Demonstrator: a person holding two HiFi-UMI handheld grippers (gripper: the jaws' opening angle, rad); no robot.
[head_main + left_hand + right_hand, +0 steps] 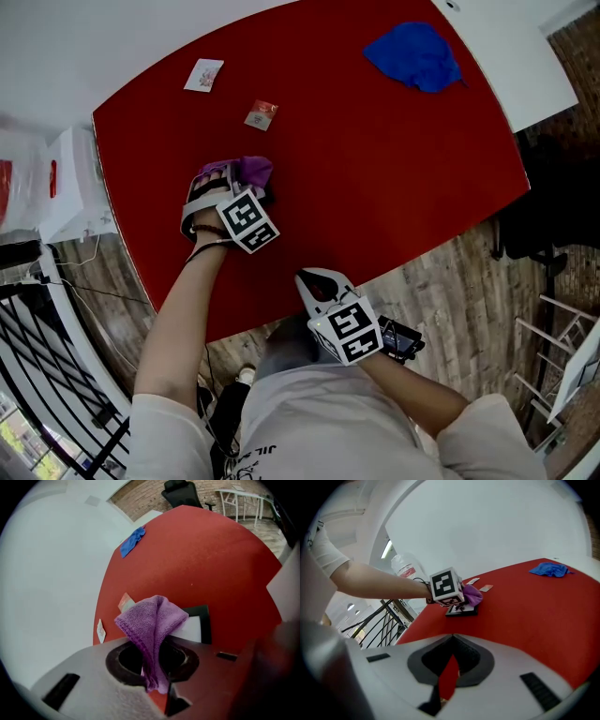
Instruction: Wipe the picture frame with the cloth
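My left gripper (232, 192) is shut on a purple cloth (247, 171), which bunches up past its jaws (154, 620). The cloth rests over a small picture frame (199, 623) with a black border and a white middle, lying flat on the red table (375, 169). In the head view the frame is almost wholly hidden under the gripper and cloth. The right gripper view shows the frame (461, 611) beneath the left gripper's marker cube. My right gripper (315, 280) hangs at the table's near edge, away from the frame, jaws shut with nothing between them (447, 677).
A blue cloth (415, 54) lies at the far right of the table. Two small cards (204, 74) (262, 114) lie beyond the left gripper. A black railing (47, 366) and white boxes (70, 183) stand left of the table, and a black chair (553, 216) to the right.
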